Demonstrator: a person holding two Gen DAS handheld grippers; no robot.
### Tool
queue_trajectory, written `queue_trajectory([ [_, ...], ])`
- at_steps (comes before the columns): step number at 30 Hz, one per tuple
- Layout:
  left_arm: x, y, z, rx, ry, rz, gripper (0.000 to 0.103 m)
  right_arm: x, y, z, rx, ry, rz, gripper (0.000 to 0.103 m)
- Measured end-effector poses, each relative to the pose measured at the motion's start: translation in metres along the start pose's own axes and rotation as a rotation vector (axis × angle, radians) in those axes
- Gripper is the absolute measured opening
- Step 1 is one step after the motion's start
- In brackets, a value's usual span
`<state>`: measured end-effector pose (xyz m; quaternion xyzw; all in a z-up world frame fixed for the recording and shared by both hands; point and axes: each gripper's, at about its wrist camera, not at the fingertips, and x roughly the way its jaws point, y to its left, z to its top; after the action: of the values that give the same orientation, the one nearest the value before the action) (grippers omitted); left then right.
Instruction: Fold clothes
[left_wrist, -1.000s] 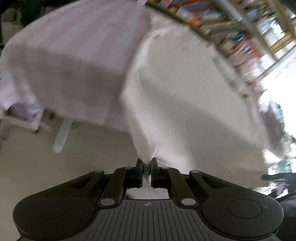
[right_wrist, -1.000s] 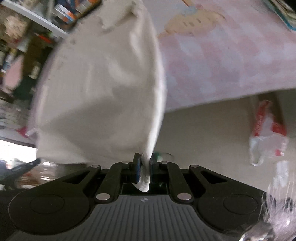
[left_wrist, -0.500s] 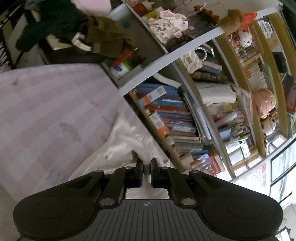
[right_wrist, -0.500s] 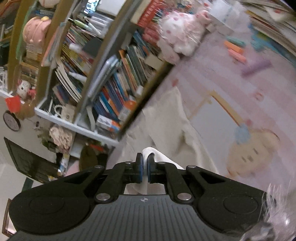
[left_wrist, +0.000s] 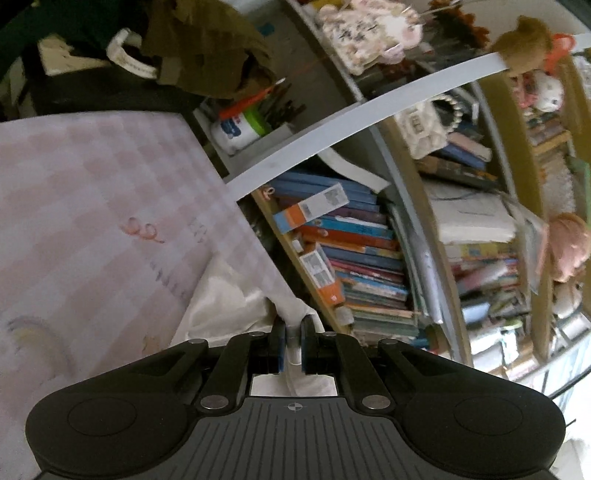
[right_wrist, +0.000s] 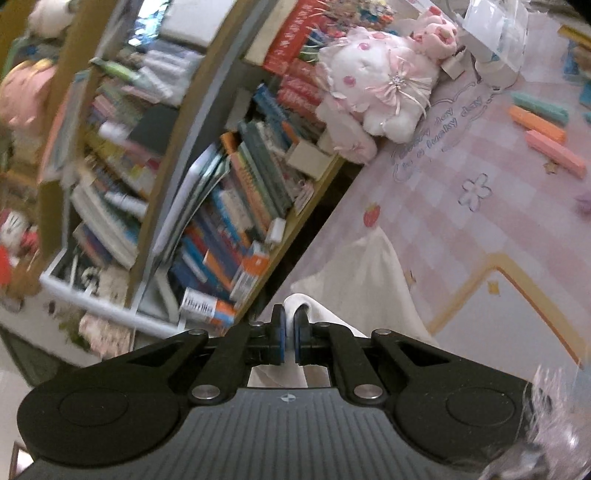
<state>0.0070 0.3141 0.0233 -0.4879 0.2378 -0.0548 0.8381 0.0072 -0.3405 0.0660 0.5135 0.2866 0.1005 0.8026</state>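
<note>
A white garment (left_wrist: 225, 299) lies on a pink checked tablecloth (left_wrist: 92, 206) near its far edge by the bookshelf. My left gripper (left_wrist: 293, 328) is shut on a fold of its cloth. In the right wrist view the same white garment (right_wrist: 358, 280) spreads over the tablecloth (right_wrist: 480, 229), and my right gripper (right_wrist: 290, 317) is shut on another edge of it. Most of the garment is hidden under the gripper bodies.
A crowded bookshelf (left_wrist: 354, 251) stands right behind the table; it also shows in the right wrist view (right_wrist: 229, 206). A pink plush toy (right_wrist: 380, 85) and pastel blocks (right_wrist: 546, 133) lie on the cloth. Dark clothes (left_wrist: 192, 48) are piled at the far left.
One second ago both grippers held the garment hanging off the table's front. They have swung it up and over onto the table, and both now point at the bookshelf, moving closer.
</note>
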Motion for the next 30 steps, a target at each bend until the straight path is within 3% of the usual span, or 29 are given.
queue_trajectory([
  [8,0.093,0.002,0.039,-0.015,0.055,0.033,0.006,0.083,-0.007,0.036,0.067,-0.064,-0.077,0.004],
  [14,0.152,0.018,0.047,0.018,0.122,0.145,0.006,0.142,-0.024,0.051,0.086,-0.052,-0.175,0.004],
  [17,0.168,0.035,0.044,-0.008,0.156,0.198,0.006,0.165,-0.04,0.052,0.108,-0.028,-0.273,0.004],
  [22,0.174,0.048,0.042,-0.032,0.197,0.216,0.008,0.173,-0.059,0.05,0.159,-0.016,-0.295,0.005],
  [25,0.177,0.047,0.042,-0.013,0.262,0.232,0.014,0.171,-0.063,0.051,0.182,0.005,-0.279,0.017],
  [26,0.177,0.046,0.042,-0.002,0.28,0.231,0.017,0.17,-0.062,0.052,0.174,0.019,-0.271,0.034],
  [27,0.177,0.044,0.041,0.008,0.297,0.231,0.019,0.17,-0.059,0.053,0.146,0.044,-0.267,0.04],
  [30,0.174,0.041,0.039,0.014,0.294,0.242,0.021,0.174,-0.048,0.054,0.065,0.125,-0.275,0.041],
])
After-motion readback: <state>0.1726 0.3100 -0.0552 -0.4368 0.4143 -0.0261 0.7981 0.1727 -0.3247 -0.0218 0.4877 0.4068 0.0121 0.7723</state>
